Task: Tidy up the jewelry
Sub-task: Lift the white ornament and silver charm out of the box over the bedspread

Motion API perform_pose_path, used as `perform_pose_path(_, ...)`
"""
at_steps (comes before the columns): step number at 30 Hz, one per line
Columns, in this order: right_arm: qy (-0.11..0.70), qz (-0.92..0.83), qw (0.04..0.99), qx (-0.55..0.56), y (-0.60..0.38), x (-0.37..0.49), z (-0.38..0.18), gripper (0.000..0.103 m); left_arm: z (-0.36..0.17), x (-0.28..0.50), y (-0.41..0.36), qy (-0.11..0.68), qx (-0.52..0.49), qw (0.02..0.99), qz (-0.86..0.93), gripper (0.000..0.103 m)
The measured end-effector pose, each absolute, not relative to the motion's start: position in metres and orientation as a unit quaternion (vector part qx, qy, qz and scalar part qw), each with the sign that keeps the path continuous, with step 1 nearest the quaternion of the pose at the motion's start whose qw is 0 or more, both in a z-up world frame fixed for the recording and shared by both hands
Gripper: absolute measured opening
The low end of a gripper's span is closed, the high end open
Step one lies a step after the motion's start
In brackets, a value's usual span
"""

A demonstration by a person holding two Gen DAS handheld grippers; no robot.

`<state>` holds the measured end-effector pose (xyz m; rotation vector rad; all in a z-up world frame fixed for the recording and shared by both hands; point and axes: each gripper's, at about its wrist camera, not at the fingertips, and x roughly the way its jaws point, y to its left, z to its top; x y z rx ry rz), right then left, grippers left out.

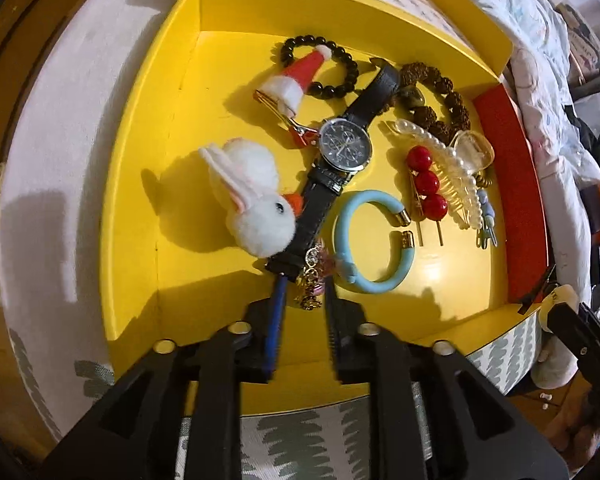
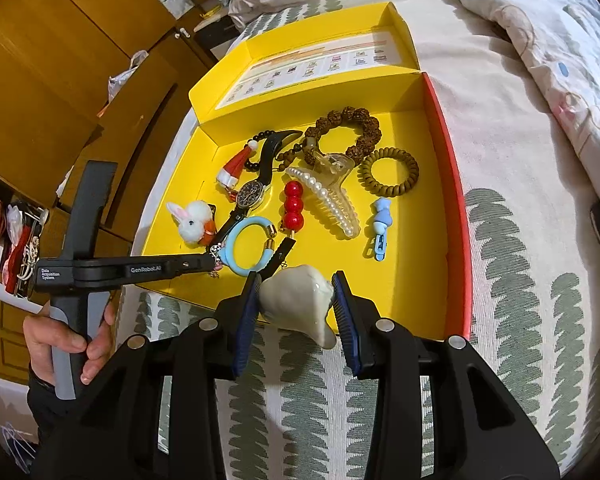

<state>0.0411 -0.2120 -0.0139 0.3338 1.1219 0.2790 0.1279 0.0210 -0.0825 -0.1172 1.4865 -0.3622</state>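
A bed covered in a cream sheet printed with grey-green leaf shapes (image 2: 512, 240) filled the scene, with wooden cupboards (image 2: 60, 60) beyond it on the left and a rumpled quilt (image 2: 540, 20) at the far right. On the sheet lay an open yellow box (image 2: 432, 216) with a red edge, its lid folded back.

Nearest the viewer, the right gripper (image 2: 296, 300) was clamped on a cream, glossy shell-shaped piece (image 2: 296, 294), held just above the near rim of the box. It looked hard and slick, probably brittle, so the broad sides where the pads already pressed seemed the safest hold.

To the left, a person's hand (image 2: 70, 340) held the left gripper (image 1: 303, 280), which pointed steeply down into the box's near edge. Its jaws stood slightly apart, with a small gold chain-like charm (image 1: 310, 280) lying between the tips; the pads did not appear to press on it. The charm looked light, limp and tangle-prone, best pinched at its bunched middle.

Farther in lay a pale blue open bangle (image 2: 240, 252), a fluffy white rabbit clip (image 2: 190, 216), a black-strapped watch (image 2: 252, 192), a pin with three red beads (image 2: 293, 206), a pearl claw clip (image 2: 332, 200) and a small blue clip (image 2: 380, 224). Beyond those sat a Santa hat clip (image 2: 236, 166), a black bead bracelet (image 1: 340, 64), a brown seed bracelet (image 2: 348, 128) and a coiled hair tie (image 2: 388, 172).
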Motion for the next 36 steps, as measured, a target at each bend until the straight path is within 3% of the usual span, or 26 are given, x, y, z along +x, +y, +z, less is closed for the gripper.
perform_pose_path(7, 0.529, 0.13, 0.824, 0.154, -0.211, 0.042, -0.015, 0.037, -0.086, 0.128, 0.011, 0.668, -0.027, 0.728, -0.153, 0.027)
perform_pose_path(9, 0.53, 0.131, 0.824, 0.155, -0.211, 0.042, -0.015, 0.037, -0.085, 0.127, 0.009, 0.663, -0.021, 0.733, -0.15, 0.025)
perform_pose_path(11, 0.53, 0.131, 0.824, 0.154, -0.21, 0.042, -0.015, 0.037, -0.085, 0.127, 0.009, 0.662, -0.023, 0.733, -0.154, 0.015)
perform_pose_path(22, 0.525, 0.13, 0.826, 0.157, -0.214, 0.039, -0.013, 0.037, -0.068, 0.124, 0.013, 0.646, -0.043, 0.743, -0.167, 0.006)
perform_pose_path(36, 0.518, 0.142, 0.829, 0.154, -0.214, 0.029, -0.004, 0.037, -0.036, 0.112, 0.032, 0.616, -0.064, 0.763, -0.184, 0.006)
